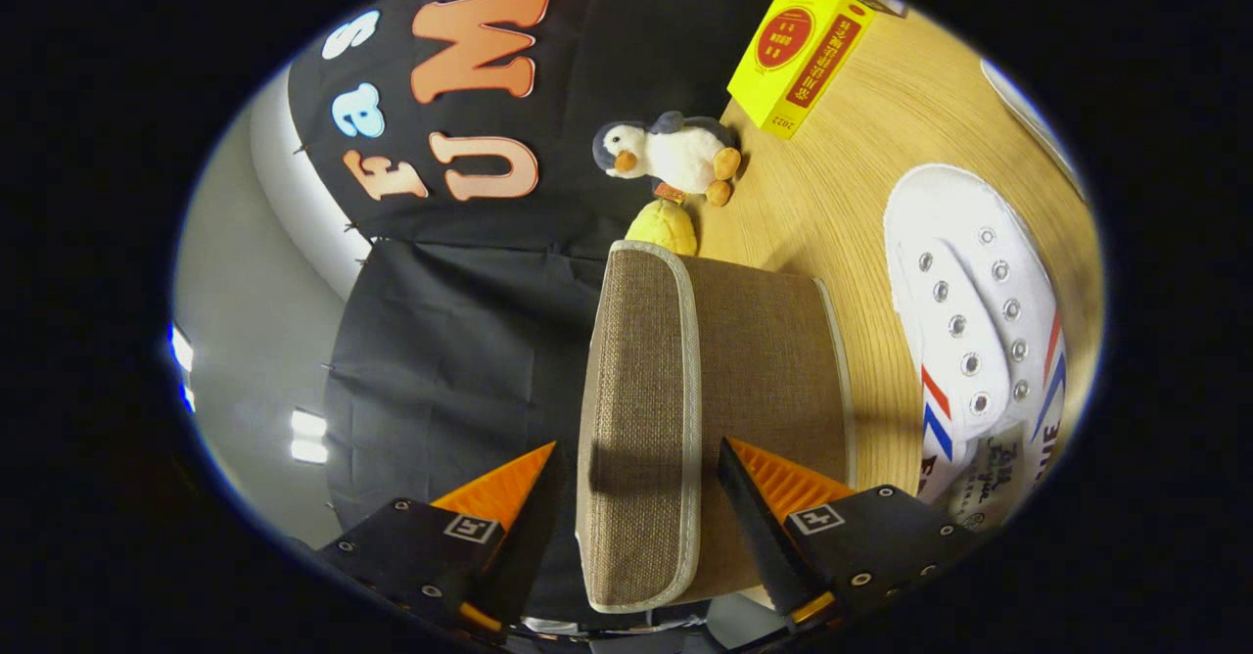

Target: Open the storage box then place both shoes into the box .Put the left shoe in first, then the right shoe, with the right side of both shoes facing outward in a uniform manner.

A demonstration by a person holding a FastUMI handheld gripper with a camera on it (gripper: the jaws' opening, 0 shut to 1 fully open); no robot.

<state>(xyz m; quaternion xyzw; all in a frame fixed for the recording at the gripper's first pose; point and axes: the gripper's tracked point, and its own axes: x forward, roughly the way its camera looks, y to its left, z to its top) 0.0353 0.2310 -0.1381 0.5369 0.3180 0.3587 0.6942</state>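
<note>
The storage box (773, 370) is brown woven fabric with pale piping and stands on the wooden table (861, 174). Its lid (641, 390) sits closed on top, and the lid's rim lies between my fingers. My gripper (638, 446) is open and straddles that rim, one finger on each side with a small gap to the fabric. A white canvas shoe (979, 321) with red and blue stripes lies on the table beside the box, eyelets facing me, its heel end near one finger.
Beyond the box sit a small yellow toy (664, 226), a plush penguin (675, 155) and a yellow carton (803, 57). The booth's black cloth wall (460, 341) hangs on the box's lid side, with a grey wall past it.
</note>
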